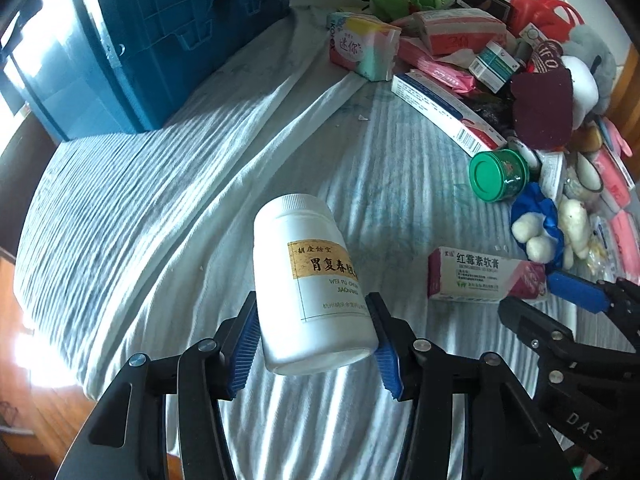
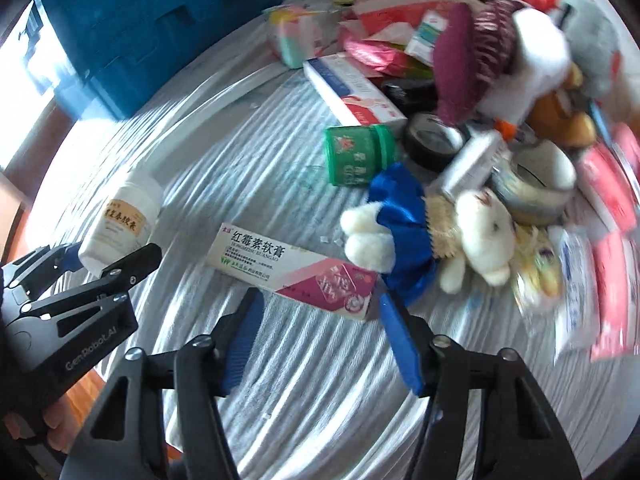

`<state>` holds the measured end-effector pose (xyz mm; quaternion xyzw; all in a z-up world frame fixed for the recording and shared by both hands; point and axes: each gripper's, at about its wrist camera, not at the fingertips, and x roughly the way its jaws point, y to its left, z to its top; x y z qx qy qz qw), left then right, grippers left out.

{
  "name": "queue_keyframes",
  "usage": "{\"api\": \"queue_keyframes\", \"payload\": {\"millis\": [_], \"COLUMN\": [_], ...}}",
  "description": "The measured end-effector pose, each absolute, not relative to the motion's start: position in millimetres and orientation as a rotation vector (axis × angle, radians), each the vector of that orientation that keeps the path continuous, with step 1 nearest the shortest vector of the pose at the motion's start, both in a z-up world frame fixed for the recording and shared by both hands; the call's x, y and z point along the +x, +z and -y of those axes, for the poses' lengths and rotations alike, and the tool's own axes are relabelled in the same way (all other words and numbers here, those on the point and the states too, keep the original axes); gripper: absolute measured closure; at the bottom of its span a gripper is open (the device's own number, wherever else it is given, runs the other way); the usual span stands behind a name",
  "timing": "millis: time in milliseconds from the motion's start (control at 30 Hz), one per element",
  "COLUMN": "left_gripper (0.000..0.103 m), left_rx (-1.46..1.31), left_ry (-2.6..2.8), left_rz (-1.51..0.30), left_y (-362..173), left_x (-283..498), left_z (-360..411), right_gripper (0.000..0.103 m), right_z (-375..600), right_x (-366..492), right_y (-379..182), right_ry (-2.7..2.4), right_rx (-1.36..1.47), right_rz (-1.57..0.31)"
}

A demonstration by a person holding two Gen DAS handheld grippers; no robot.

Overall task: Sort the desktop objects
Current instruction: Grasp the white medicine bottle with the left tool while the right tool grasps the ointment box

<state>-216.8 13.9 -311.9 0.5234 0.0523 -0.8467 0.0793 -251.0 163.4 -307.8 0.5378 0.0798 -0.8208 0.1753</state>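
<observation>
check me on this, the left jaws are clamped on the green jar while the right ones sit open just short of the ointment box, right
Not quite. The left gripper is clamped on the white medicine bottle, not the green jar, which lies free on the cloth by the clutter; the left wrist view shows this. The rest holds: the right gripper is open just short of the ointment box.

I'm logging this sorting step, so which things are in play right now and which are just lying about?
In play: white medicine bottle clamped in left gripper; ointment box ahead of open right gripper; blue crate.

Lying about: green jar, plush bear, tape roll.
</observation>
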Motion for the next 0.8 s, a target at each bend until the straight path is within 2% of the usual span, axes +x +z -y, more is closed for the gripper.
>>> {"api": "queue_keyframes", "payload": {"millis": [300, 433, 733, 800], "left_gripper": [0.054, 0.054, 0.054, 0.054], "left_rx": [1.419, 1.363, 1.304, 1.294], "left_ry": [-2.285, -2.188, -2.111, -2.099], "left_rz": [-0.361, -0.425, -0.452, -0.457], "left_y": [-322, -324, -323, -323], "left_x": [-196, -184, -186, -188], "left_z": [-60, -74, -75, -76], "right_gripper": [0.044, 0.044, 0.043, 0.048], "right_z": [-180, -184, -174, -172], "right_x": [-265, -267, -275, -271], "right_y": [-321, -322, -325, -324], "right_ry": [-2.015, -1.928, -1.858, -1.845], "right_rx": [1.328, 1.274, 1.151, 1.145], "right_rz": [-0.457, -0.492, -0.558, -0.590]}}
